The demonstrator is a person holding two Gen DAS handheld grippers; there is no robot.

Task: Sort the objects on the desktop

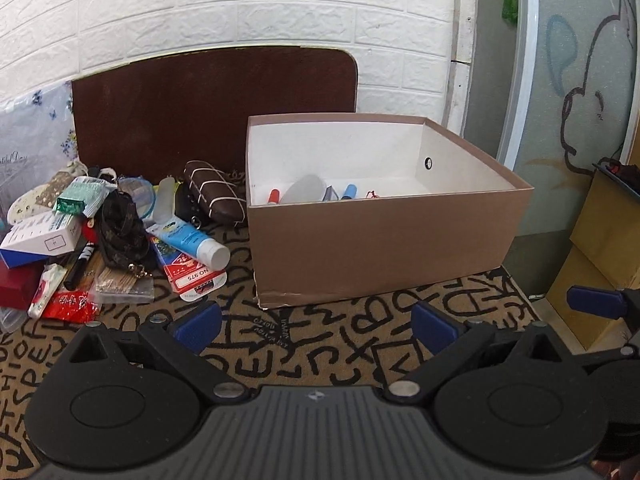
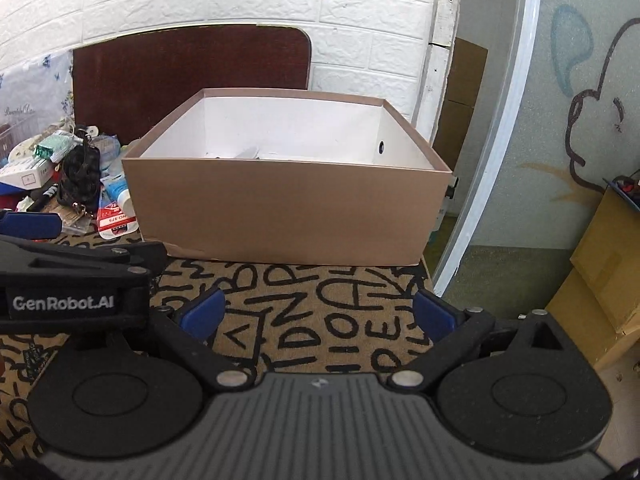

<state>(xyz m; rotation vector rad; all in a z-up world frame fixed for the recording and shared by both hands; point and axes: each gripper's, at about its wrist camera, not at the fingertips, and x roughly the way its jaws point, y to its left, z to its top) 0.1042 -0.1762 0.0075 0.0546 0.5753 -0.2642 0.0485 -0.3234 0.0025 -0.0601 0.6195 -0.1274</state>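
Note:
A brown cardboard box (image 1: 376,248) with a white inside stands on the patterned mat; it also shows in the right wrist view (image 2: 280,208). Inside lie a red-capped marker (image 1: 273,197), a blue-capped marker (image 1: 349,192) and a grey rounded item (image 1: 306,189). A heap of small things lies left of the box: a blue-and-white tube (image 1: 192,240), a brown patterned strap (image 1: 120,232), a black marker (image 1: 80,266), a white box (image 1: 40,236), a brown case (image 1: 214,196). My left gripper (image 1: 316,326) is open and empty, short of the box. My right gripper (image 2: 318,314) is open and empty before the box.
The mat with black letters (image 1: 320,344) covers the table. A dark brown board (image 1: 208,100) leans on the white brick wall. The table's right edge drops to yellow cartons (image 2: 600,264). The left gripper's body (image 2: 72,276) sits left in the right wrist view.

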